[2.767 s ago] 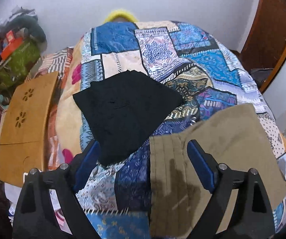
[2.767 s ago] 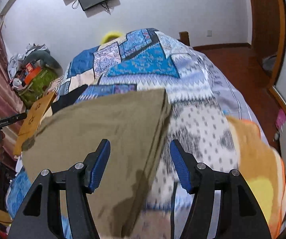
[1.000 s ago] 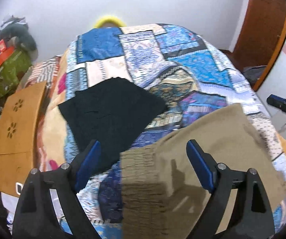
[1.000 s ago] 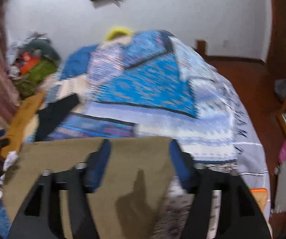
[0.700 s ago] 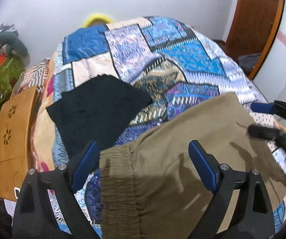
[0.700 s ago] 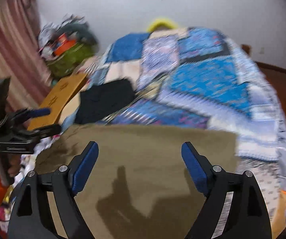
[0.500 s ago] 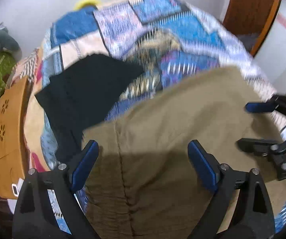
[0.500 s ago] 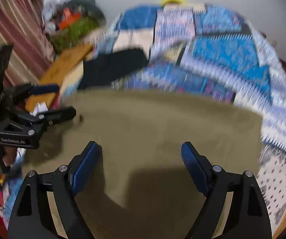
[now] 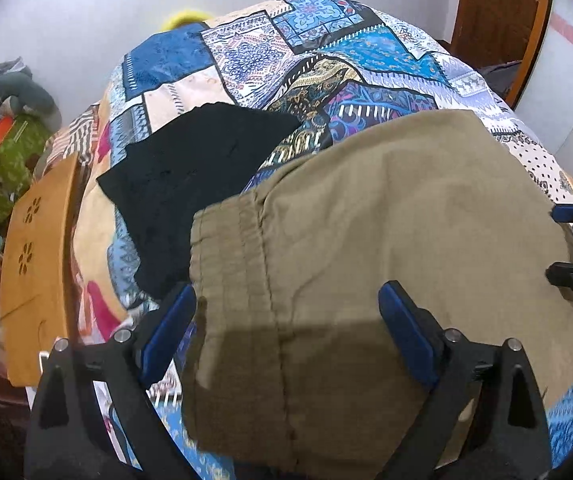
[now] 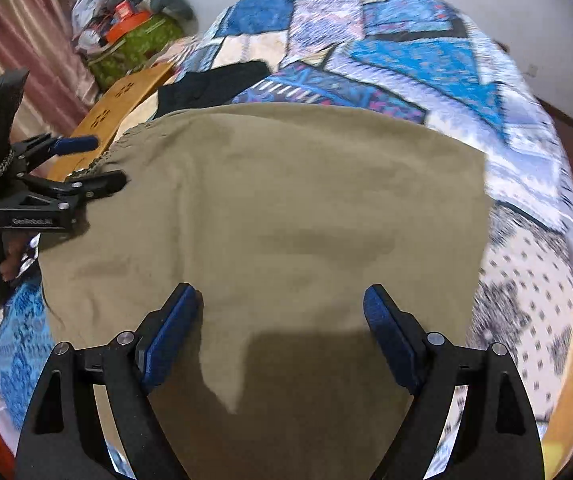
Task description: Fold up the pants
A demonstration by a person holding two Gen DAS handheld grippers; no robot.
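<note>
Olive pants (image 9: pixel 386 220) now lie flat across the patchwork bed (image 9: pixel 326 40), beside a black garment (image 9: pixel 190 168), where earlier they hung folded and lifted. Left gripper (image 9: pixel 286 320) and right gripper (image 10: pixel 282 320) hover above the cloth, jaws apart and empty. The fold appears set down; smoothing or a further fold likely follows.

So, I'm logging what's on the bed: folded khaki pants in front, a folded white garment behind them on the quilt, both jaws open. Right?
Not quite: the garment behind the khaki pants is black, not white, as the left wrist view shows. The rest holds: it lies on the quilt, and the left gripper and right gripper have open jaws.
</note>
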